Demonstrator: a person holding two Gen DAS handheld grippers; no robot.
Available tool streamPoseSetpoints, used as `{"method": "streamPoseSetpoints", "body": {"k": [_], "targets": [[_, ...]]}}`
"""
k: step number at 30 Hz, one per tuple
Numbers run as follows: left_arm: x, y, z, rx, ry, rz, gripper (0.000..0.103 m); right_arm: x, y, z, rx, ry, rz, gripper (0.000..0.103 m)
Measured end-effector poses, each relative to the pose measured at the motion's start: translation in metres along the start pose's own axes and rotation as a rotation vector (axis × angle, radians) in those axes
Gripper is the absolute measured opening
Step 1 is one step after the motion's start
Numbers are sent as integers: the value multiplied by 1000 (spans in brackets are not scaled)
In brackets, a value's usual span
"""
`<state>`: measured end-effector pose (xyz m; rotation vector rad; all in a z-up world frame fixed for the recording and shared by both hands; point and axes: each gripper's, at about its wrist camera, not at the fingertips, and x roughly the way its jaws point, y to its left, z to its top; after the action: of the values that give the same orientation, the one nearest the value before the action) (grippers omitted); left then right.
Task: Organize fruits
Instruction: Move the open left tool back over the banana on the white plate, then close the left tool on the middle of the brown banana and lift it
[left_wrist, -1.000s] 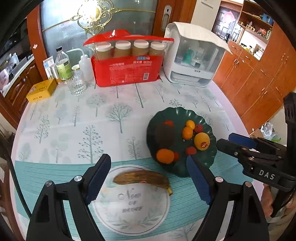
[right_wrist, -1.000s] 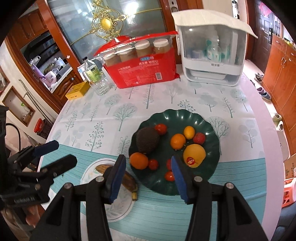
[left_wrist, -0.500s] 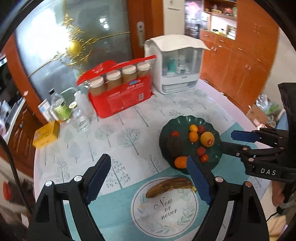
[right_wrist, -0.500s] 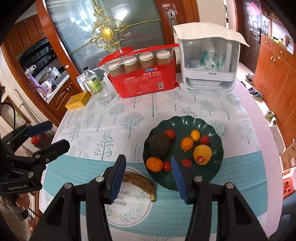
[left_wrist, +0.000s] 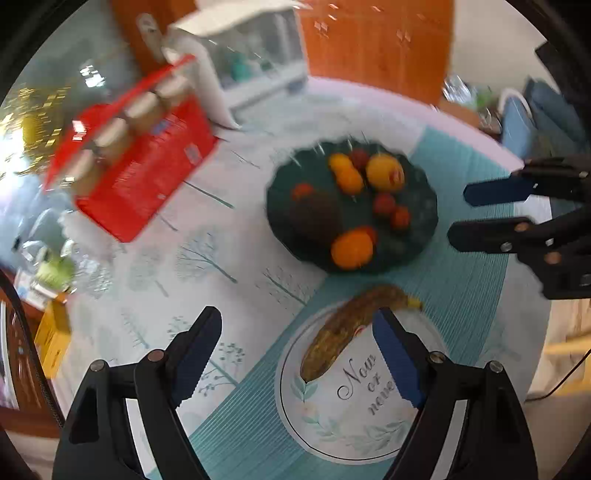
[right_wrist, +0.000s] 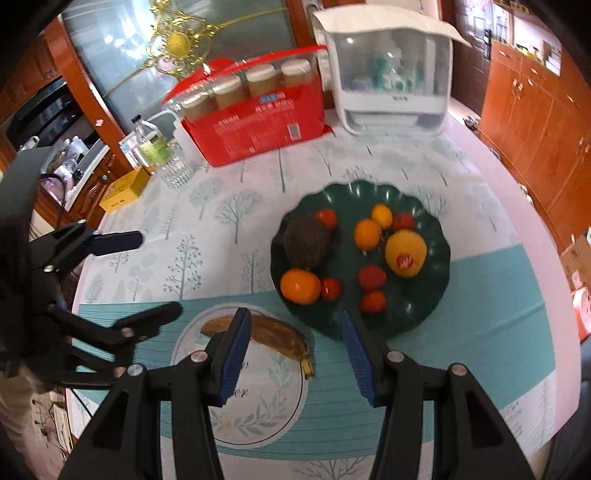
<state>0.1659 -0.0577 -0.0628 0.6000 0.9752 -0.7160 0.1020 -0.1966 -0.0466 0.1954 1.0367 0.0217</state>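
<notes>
A: Around the white plate (right_wrist: 258, 417)?
B: Green dish (right_wrist: 417, 317) just beside it, on its far right. Dish holds a dark brown fruit (right_wrist: 306, 242), three oranges, a yellow fruit with a red sticker (right_wrist: 405, 253) and several small red ones. Behind the dish: red box of jars (right_wrist: 255, 122), white appliance (right_wrist: 388, 77), a bottle, a glass, a yellow box (right_wrist: 123, 190).

A: Anything in the way?
B: In the right wrist view, one gripper finger (right_wrist: 232, 354) hides the banana's middle.

A: The banana (left_wrist: 351, 326)?
B: On the plate's far edge. Brown, spotted. It lies across the plate, with the yellow stem tip pointing toward the dish and overhanging the rim.

A: Grippers?
B: Left gripper (left_wrist: 295, 356) wide open, empty, above the plate's left side. Right gripper (right_wrist: 293, 350) partly open, empty, between plate and dish.

A: Surface, room?
B: Counter (right_wrist: 229, 221) with a tree-print cloth and a teal stripe under the plate. Orange wooden cabinets and a glass door with gold trim behind. Left view is blurred.
</notes>
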Motion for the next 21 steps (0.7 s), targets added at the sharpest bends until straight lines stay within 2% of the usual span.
{"method": "streamPoseSetpoints", "body": {"k": [5,11,21], "targets": [[45,-9,-9,64,74,-74,83,24,-6,-26,72,12,-29,51],[94,-23,-16,136,160,-154,80,54,-13,-51,139,81,-30,51],[135,-33,-12,158,221,-221,66,72,-31,-66,223,106,-28,51]]}}
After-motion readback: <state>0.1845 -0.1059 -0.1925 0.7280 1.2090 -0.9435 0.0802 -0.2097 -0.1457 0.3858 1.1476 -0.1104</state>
